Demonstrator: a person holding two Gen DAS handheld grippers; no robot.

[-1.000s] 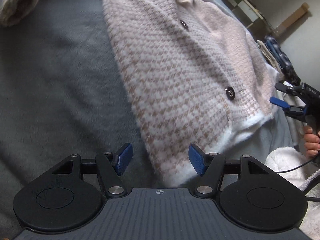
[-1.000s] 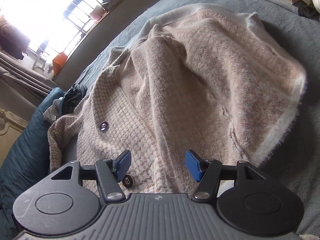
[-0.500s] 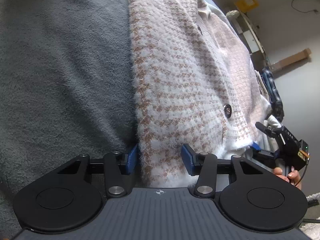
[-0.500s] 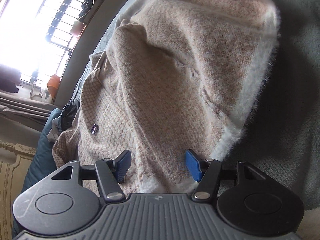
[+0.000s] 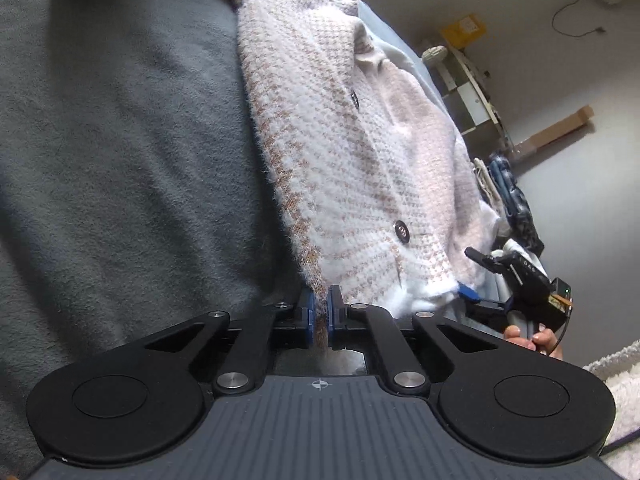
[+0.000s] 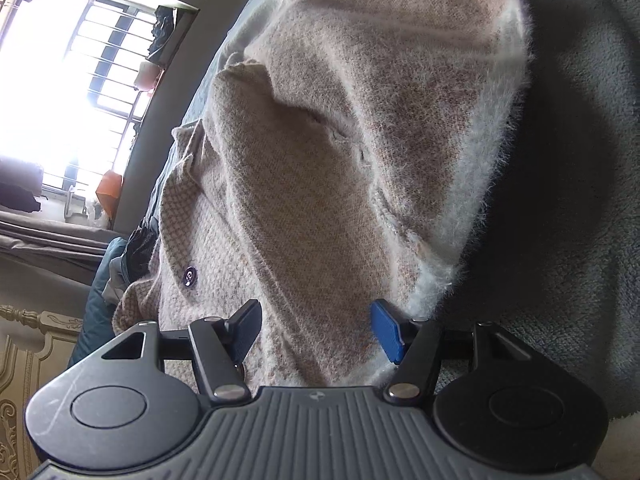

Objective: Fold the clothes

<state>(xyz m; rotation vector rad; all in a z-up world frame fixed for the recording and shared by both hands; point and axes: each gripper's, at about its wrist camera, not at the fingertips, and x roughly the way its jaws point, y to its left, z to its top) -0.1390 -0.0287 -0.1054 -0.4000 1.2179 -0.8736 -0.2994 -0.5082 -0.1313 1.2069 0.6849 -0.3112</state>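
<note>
From my left wrist camera, my left gripper [image 5: 319,314] has just closed its jaws, and the blue pads now pinch the fuzzy hem corner of the cardigan [image 5: 352,168], a thin strip of knit squeezed between them at about 6 o'clock in the view. The cardigan, cream with a tan houndstooth weave, runs up from there toward 12 o'clock across the grey blanket [image 5: 120,160], which fills the 9 o'clock side. Two dark buttons show on its front, the nearer button [image 5: 401,232] toward 4 o'clock of the garment's middle. At 4 o'clock I see my right gripper [image 5: 470,276] at the other hem corner, a hand [image 5: 532,338] on its handle.

From my right wrist camera, the right gripper [image 6: 314,330] stands about half open, its fingers apart on either side of the cardigan's [image 6: 360,140] lower edge; the fabric lies between them, and the pads do not press on it. The white fluffy trim runs toward 2 o'clock; a bright window [image 6: 72,92] sits at 10 o'clock
</note>
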